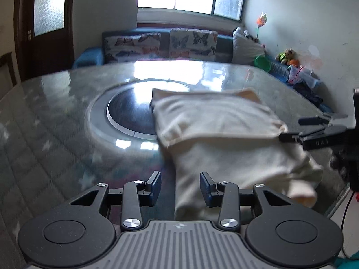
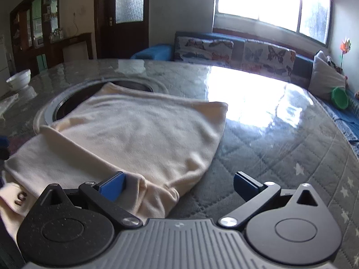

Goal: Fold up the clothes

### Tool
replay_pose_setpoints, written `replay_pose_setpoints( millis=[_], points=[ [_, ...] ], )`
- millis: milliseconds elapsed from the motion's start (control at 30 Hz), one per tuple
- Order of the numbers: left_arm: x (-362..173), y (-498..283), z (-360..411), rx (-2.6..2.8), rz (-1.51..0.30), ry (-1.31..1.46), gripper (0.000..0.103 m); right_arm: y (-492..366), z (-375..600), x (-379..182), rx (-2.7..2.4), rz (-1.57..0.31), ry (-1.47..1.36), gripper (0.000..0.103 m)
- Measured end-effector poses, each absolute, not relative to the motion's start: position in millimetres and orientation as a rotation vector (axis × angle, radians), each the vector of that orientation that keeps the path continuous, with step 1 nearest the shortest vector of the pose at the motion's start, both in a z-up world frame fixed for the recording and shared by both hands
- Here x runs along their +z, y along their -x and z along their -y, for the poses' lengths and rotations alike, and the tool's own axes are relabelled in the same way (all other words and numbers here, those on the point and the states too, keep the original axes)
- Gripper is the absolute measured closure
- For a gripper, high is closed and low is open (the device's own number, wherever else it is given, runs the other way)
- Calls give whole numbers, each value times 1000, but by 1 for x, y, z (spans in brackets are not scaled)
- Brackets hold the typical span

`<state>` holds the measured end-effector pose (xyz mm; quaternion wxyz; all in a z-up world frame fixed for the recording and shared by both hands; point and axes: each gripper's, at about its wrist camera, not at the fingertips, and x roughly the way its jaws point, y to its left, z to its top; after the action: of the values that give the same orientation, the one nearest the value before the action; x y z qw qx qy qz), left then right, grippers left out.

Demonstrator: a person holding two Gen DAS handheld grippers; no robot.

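A cream garment (image 1: 215,130) lies on the glass-topped table, its upper half folded over into a flat rectangle. In the left wrist view my left gripper (image 1: 180,186) hovers at the garment's near left edge, open, and the cloth edge shows in the gap with no pad touching it. My right gripper (image 1: 298,129) reaches in from the right at the fold's corner. In the right wrist view the same garment (image 2: 139,134) spreads ahead and to the left. There my right gripper (image 2: 179,187) stands wide open over a bunched near corner, and its left blue pad (image 2: 113,188) rests by the cloth.
A round dark inset (image 1: 125,112) sits in the table's middle, partly under the garment. A white bowl (image 2: 19,79) stands at the far left edge. Behind the table runs a sofa with butterfly cushions (image 1: 161,44) and a green bowl (image 1: 262,62).
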<state>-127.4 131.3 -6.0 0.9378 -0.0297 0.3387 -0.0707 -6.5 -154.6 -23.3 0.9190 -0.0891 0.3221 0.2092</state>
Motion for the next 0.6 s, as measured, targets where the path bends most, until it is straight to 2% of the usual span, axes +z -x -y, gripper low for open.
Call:
replay_pose_setpoints(
  millis=[367,600],
  points=[
    [-25,62,-109,-197,-712,71,65,-4,156,-31,391,-671,193,0],
    [-23,65,-113,-207,-693,63,65,12,156,-18,443,-645,236,0]
  ],
)
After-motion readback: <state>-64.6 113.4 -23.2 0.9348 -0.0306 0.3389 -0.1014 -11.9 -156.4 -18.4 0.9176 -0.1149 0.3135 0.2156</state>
